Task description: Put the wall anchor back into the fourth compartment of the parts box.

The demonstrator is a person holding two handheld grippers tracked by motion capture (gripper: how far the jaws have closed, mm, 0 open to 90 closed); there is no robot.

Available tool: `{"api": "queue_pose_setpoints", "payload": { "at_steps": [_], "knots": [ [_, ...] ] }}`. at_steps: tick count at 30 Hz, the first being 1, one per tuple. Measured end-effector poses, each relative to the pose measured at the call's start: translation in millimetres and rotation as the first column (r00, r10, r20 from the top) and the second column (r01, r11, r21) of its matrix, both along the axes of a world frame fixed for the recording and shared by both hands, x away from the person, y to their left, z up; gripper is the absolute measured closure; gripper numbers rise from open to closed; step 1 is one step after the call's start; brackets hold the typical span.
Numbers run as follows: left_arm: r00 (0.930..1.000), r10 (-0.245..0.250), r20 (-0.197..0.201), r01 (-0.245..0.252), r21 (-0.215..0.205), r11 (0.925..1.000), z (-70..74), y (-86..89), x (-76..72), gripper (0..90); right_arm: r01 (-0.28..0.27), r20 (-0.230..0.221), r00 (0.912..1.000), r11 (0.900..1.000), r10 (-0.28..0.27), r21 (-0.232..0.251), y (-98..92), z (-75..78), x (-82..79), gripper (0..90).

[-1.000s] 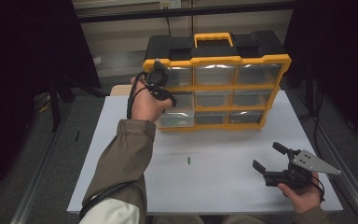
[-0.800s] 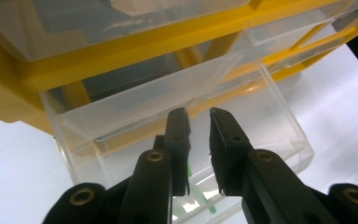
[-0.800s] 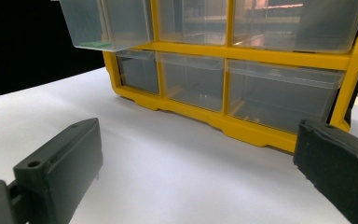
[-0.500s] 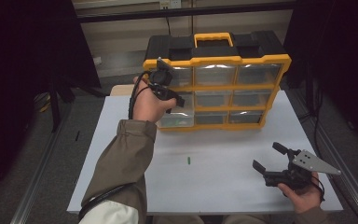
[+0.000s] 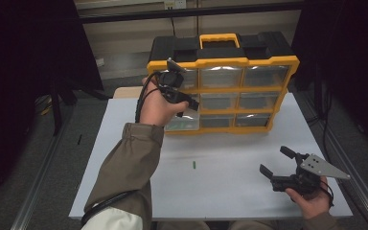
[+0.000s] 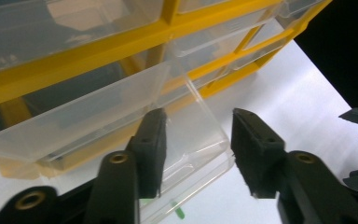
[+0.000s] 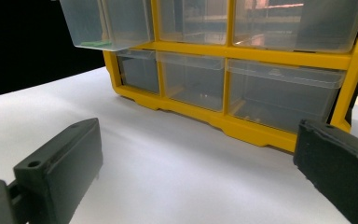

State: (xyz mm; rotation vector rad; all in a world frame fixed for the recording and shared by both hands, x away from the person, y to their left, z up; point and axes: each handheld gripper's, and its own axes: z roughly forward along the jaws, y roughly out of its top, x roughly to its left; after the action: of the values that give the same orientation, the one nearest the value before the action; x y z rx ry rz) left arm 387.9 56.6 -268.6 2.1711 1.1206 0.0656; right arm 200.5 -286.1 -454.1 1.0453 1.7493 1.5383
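Leftmost: left gripper (image 5: pixel 191 104), jaws just been opening, released, nothing between them, at the pulled-out clear drawer (image 6: pixel 121 121) in the yellow organizer's (image 5: pixel 268 62) left column. Centre: small green piece (image 5: pixel 194 165) on the table (image 5: pixel 124 143). Right: right gripper (image 5: pixel 275 163), jaws spread, empty. Advice: back off straight, without nudging the drawer.

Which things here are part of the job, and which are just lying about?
In use:
- organiser
- pulled-out drawer, between the fingers of the left gripper, which have just been opening
- green piece in that drawer

Lying about or idle:
- green bit on the table
- right gripper, open, resting near the table edge
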Motion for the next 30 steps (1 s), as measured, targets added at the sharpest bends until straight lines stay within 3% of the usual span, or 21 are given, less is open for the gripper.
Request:
{"api": "queue_pose_setpoints", "payload": {
  "at_steps": [8,16,30],
  "knots": [
    [0.9994,-0.021,0.028,0.021,-0.015,0.9997,0.8,-6.9,-5.0,42.7,0.001,-0.003,1.0,1.0,-0.001,0.003,0.5,0.0,-0.1,1.1],
    [0.9957,-0.077,0.051,0.078,-0.017,0.9968,-2.9,-14.2,-8.3,29.1,-0.001,0.0,1.0,1.0,0.001,0.001,0.1,0.1,-0.1,1.2],
    [0.9824,-0.178,0.058,0.179,-0.019,0.9837,-2.3,-29.7,-21.3,22.1,0.007,-0.002,1.0,1.0,-0.007,0.007,1.2,0.2,-0.1,1.1]
  ]
}}
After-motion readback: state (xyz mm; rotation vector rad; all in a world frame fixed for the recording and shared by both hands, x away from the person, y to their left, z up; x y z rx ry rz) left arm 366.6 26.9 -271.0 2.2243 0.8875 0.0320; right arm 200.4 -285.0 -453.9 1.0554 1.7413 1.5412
